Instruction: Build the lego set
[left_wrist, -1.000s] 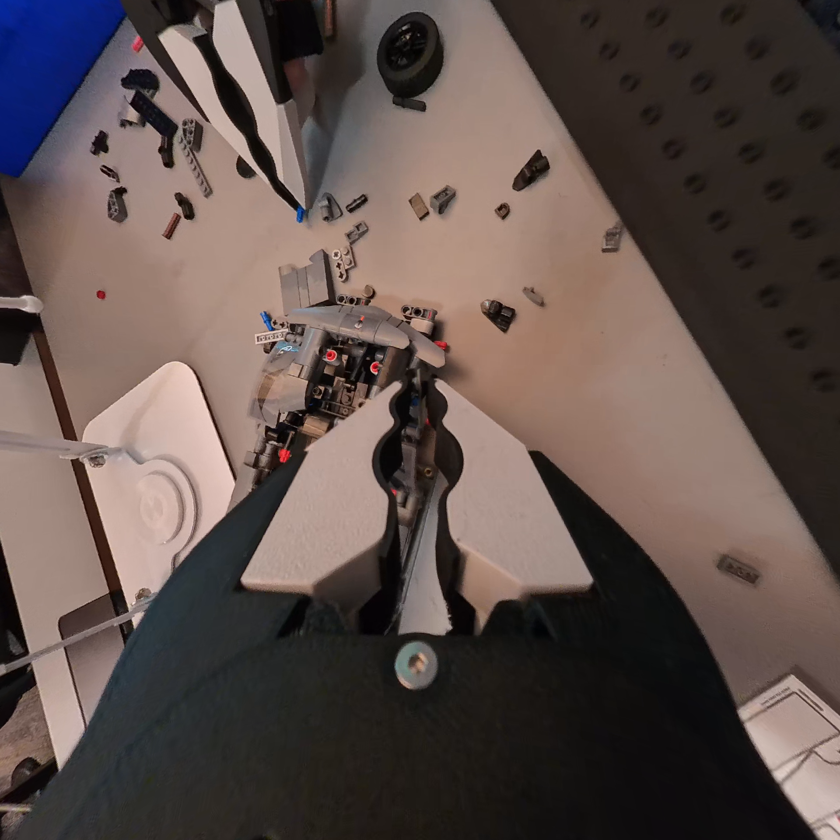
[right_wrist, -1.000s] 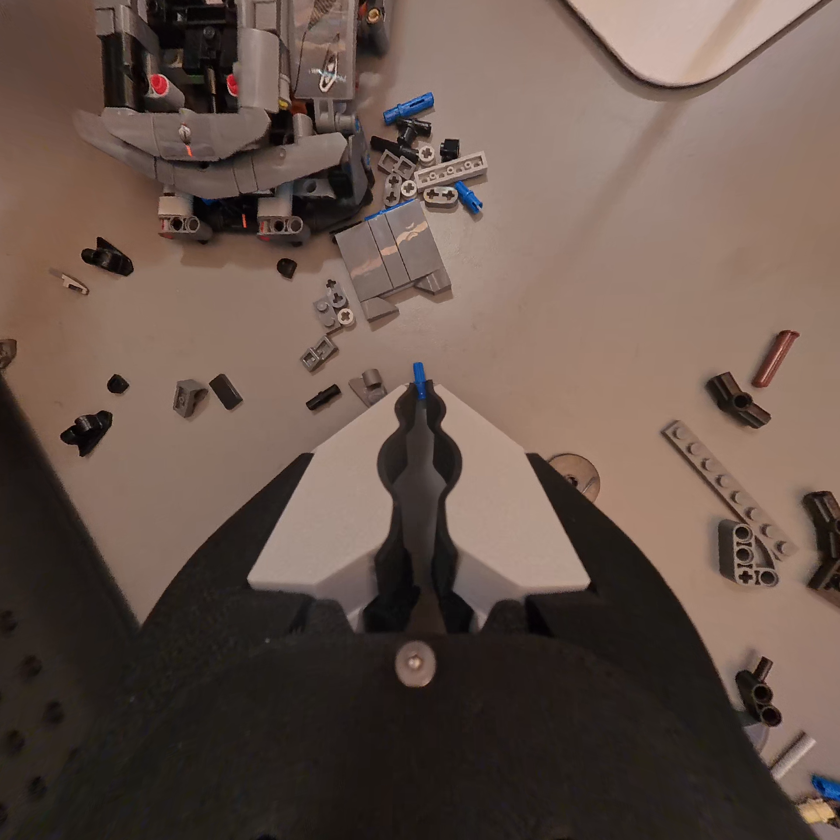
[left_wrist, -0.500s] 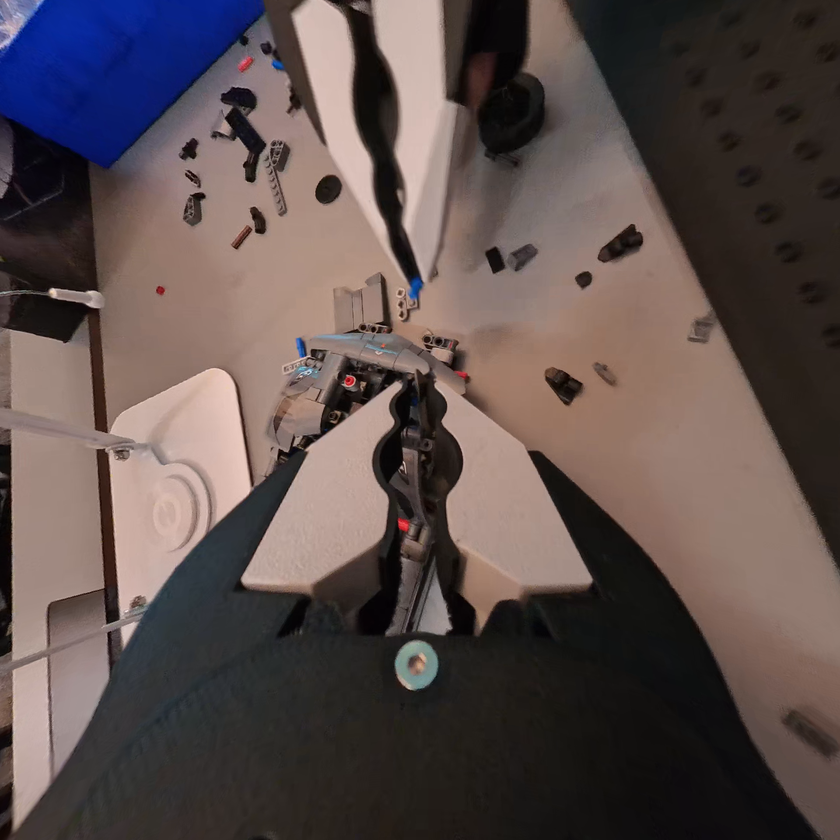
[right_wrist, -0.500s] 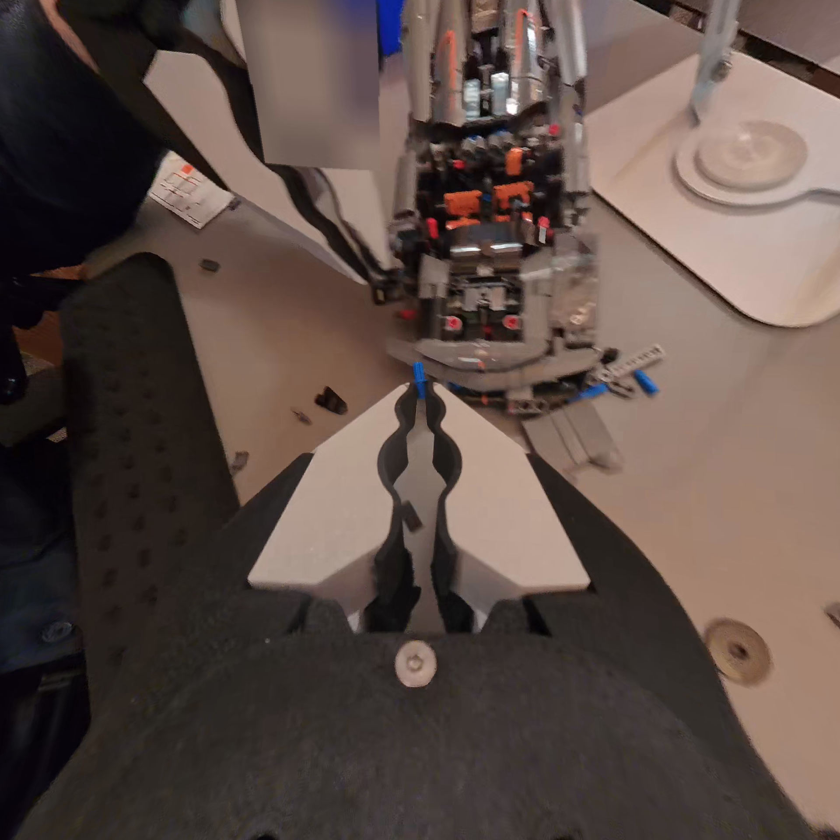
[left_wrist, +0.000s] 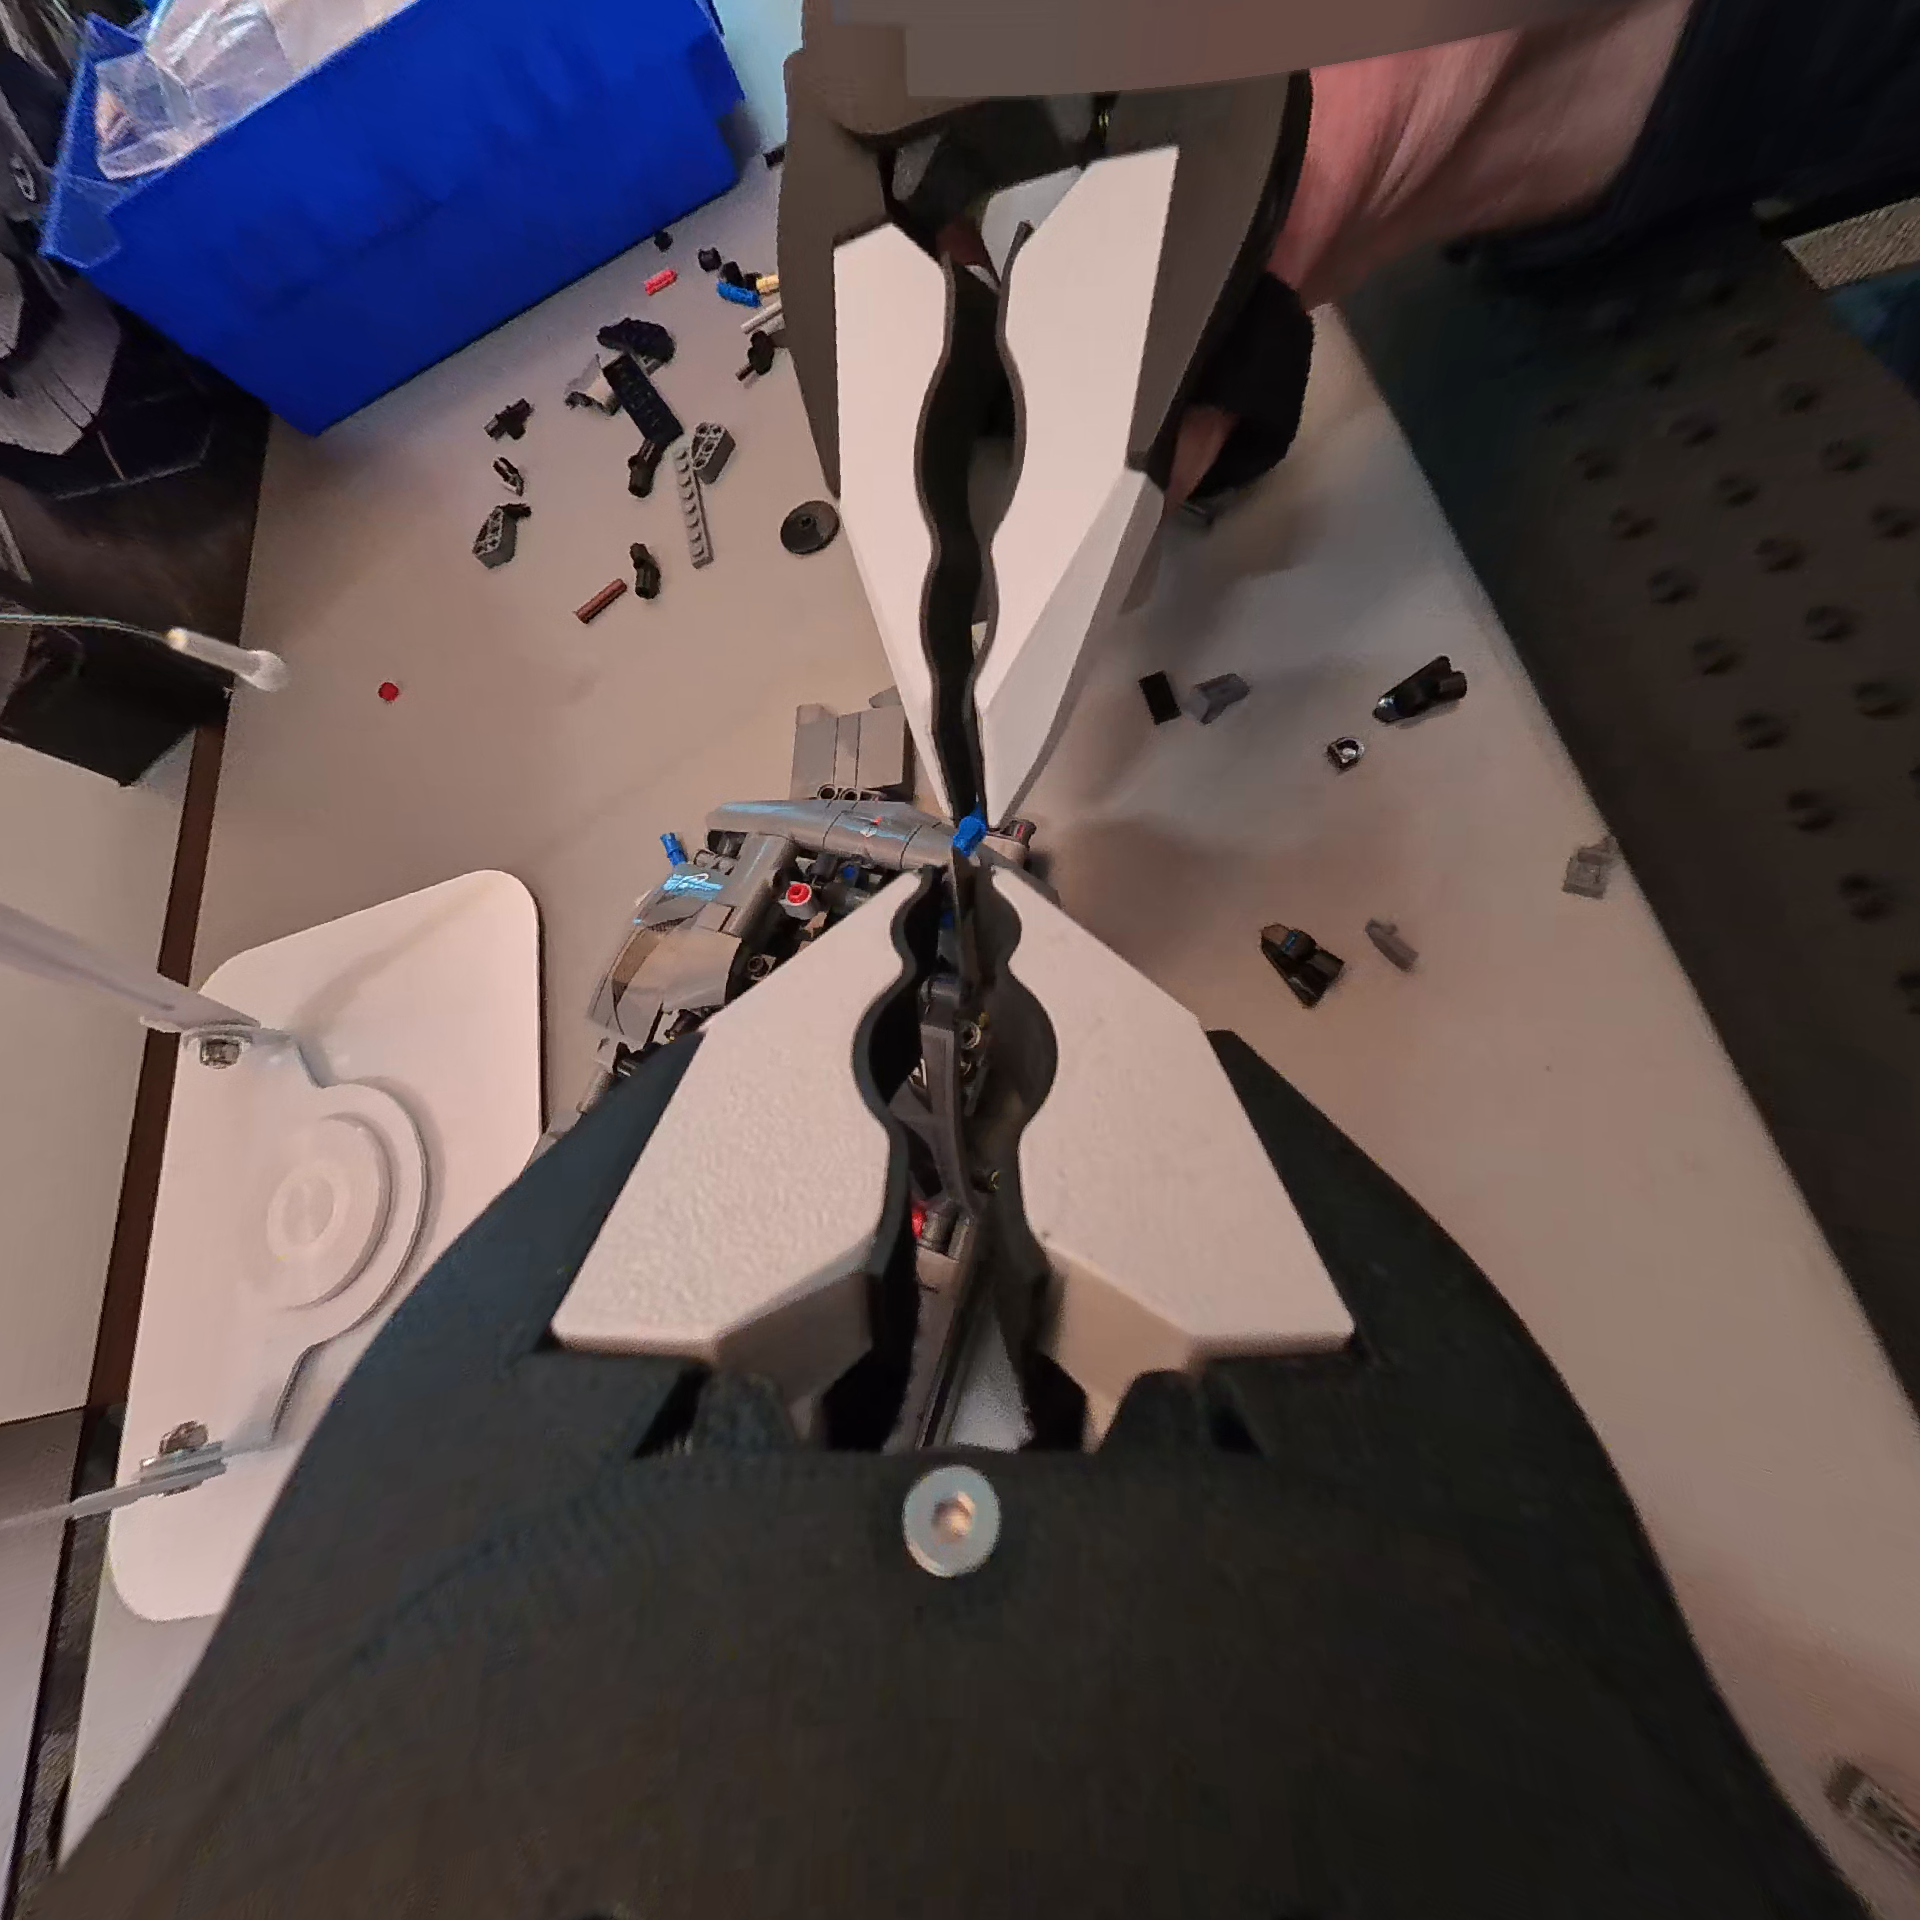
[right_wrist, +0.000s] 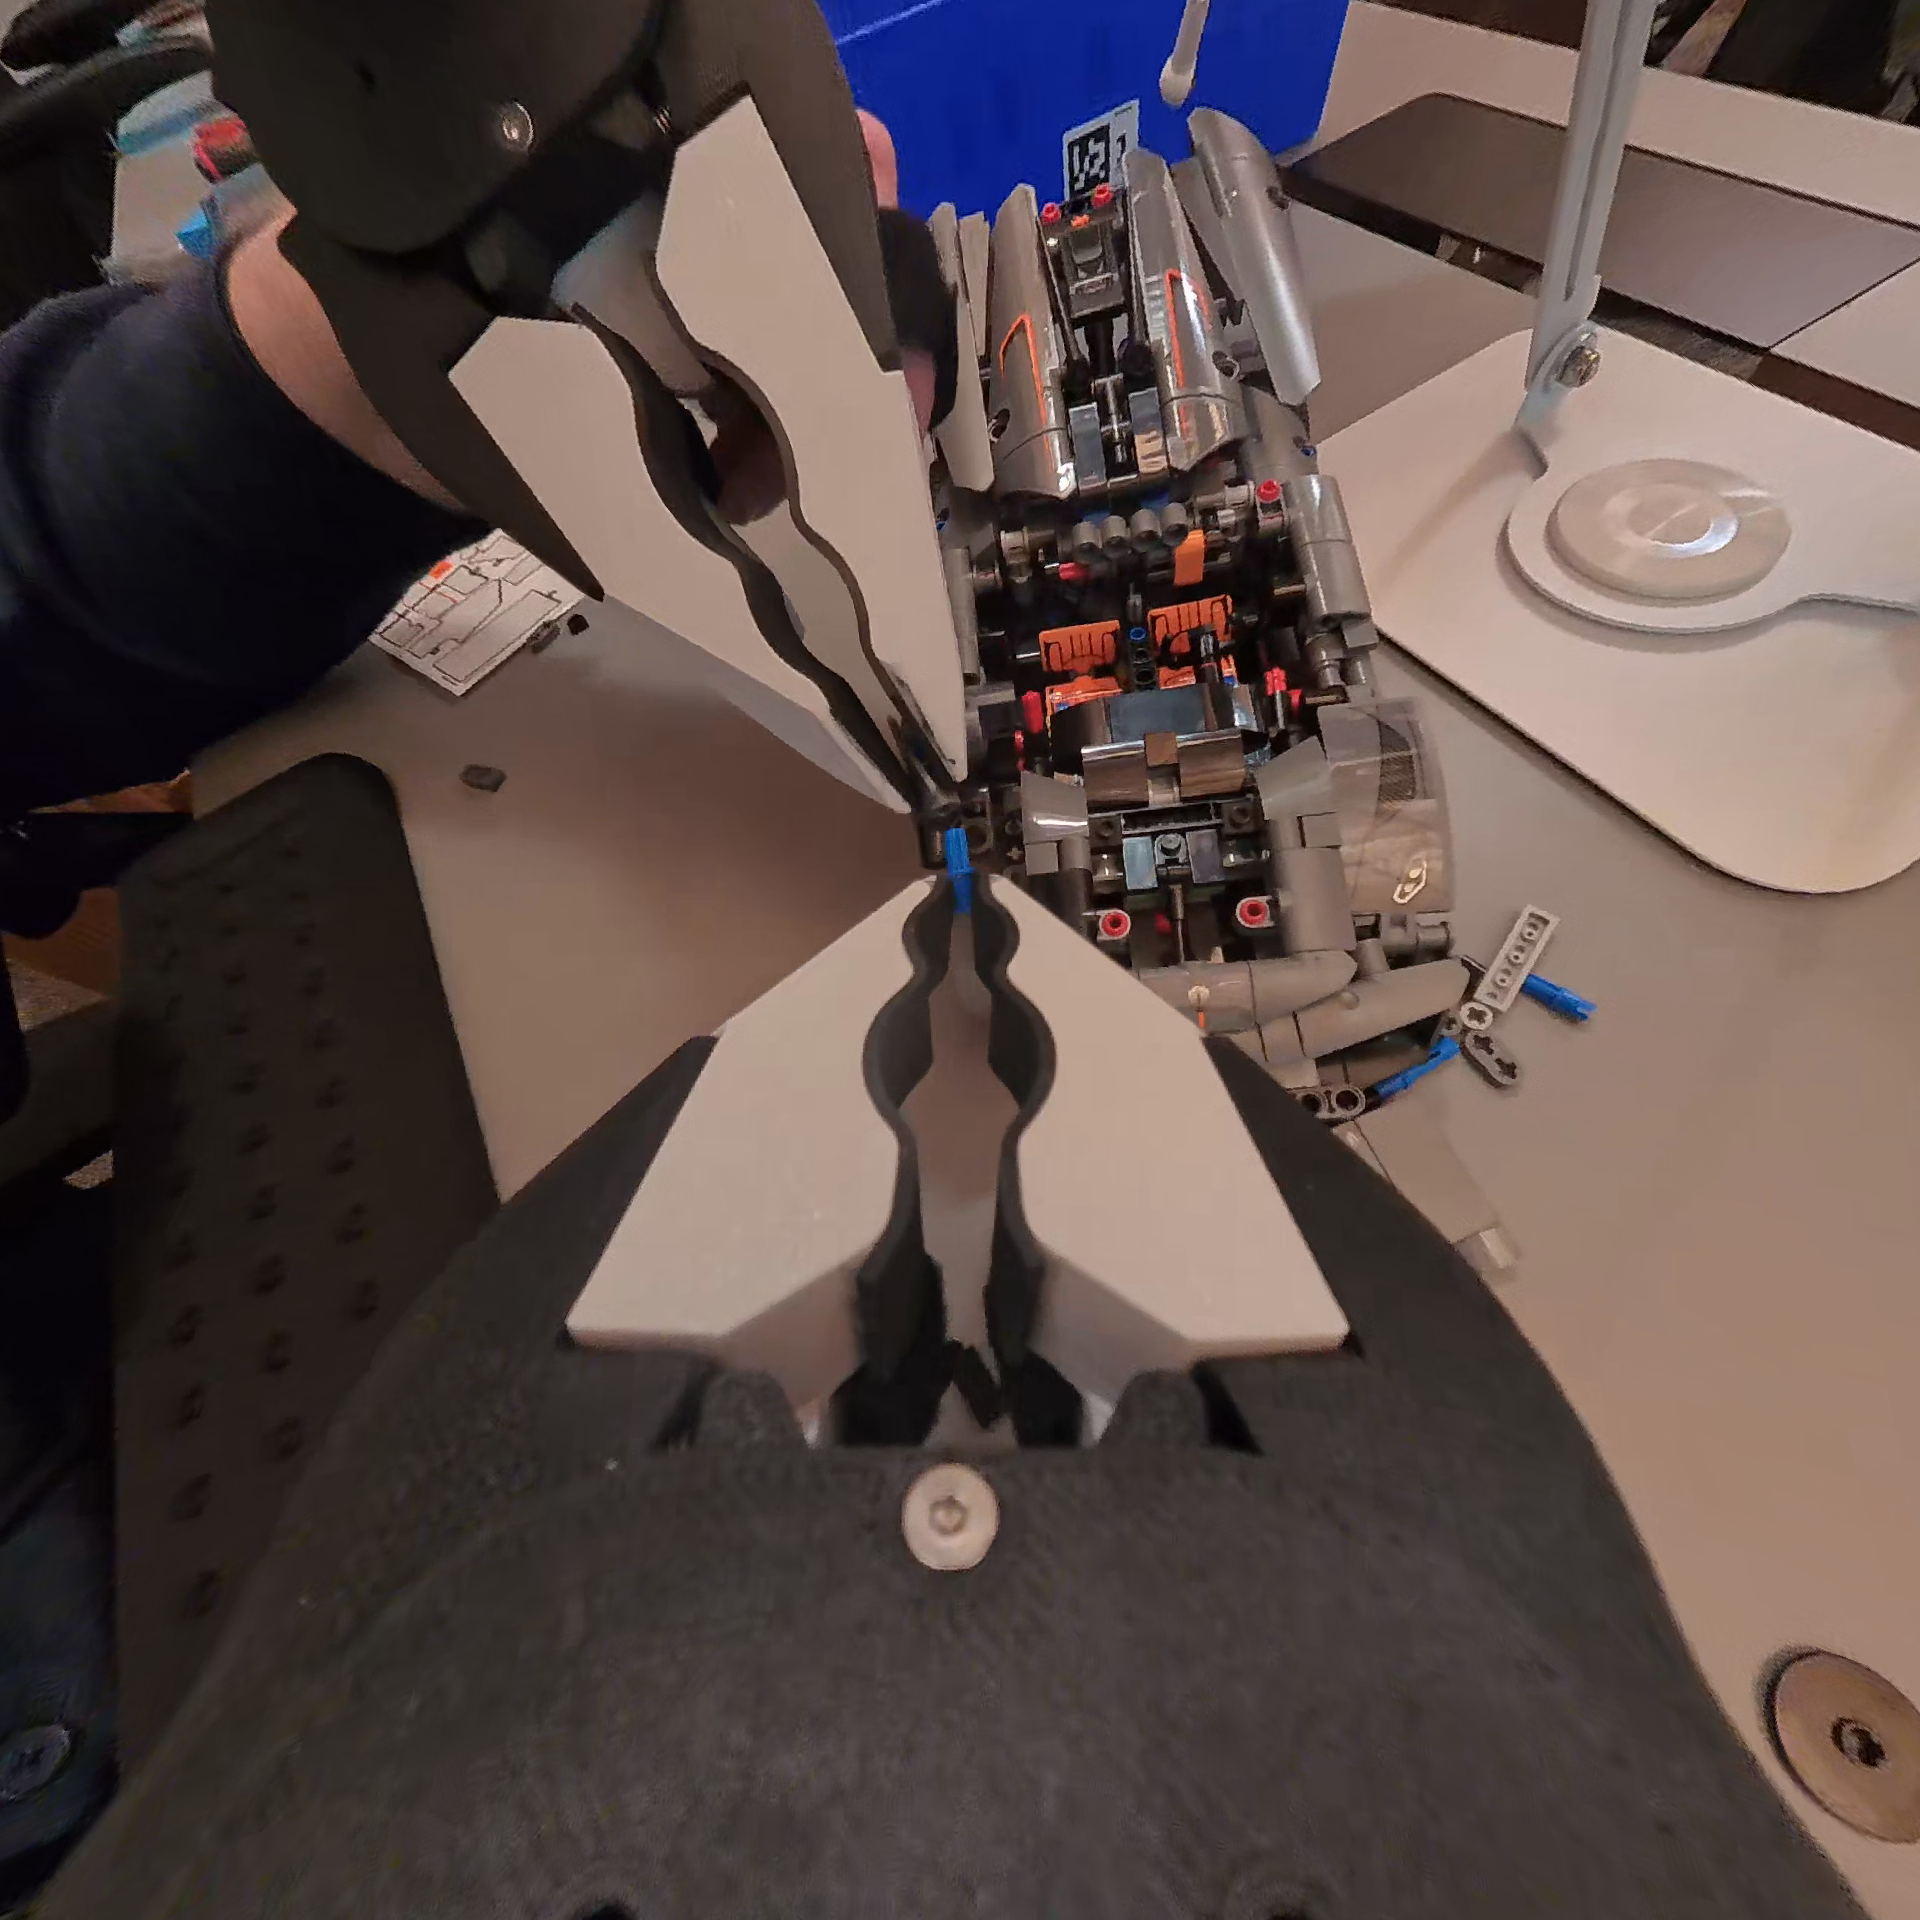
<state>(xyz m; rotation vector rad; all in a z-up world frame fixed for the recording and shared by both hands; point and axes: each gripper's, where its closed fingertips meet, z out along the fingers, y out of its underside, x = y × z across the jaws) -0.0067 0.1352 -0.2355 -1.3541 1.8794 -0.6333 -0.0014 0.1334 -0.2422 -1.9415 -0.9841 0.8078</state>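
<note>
The grey, black and orange lego car (right_wrist: 1174, 727) stands on the table; in the left wrist view (left_wrist: 727, 914) only its front shows. My left gripper (left_wrist: 956, 883) is shut on a dark part at the car's side, and it shows from the upper left in the right wrist view (right_wrist: 930, 784). My right gripper (right_wrist: 961, 888) is shut on a small blue pin (right_wrist: 957, 857). The pin's free end touches the car's side right below the left gripper's tips. In the left wrist view the right gripper (left_wrist: 971, 810) comes down from the top with the pin (left_wrist: 968, 831).
A blue bin (left_wrist: 395, 208) stands at the back left. Loose pieces (left_wrist: 665, 447) lie scattered near it, and more blue pins (right_wrist: 1553, 997) lie by the car's front. A white stand base (right_wrist: 1662, 644), a black perforated mat (left_wrist: 1714, 520) and an instruction sheet (right_wrist: 468, 613) flank the car. Both grippers' tips are close together, under 4 cm apart.
My right gripper has carried the blue pin from over the loose pieces to the car's side, tip to tip with my left gripper. My left gripper has stayed shut on the car.
</note>
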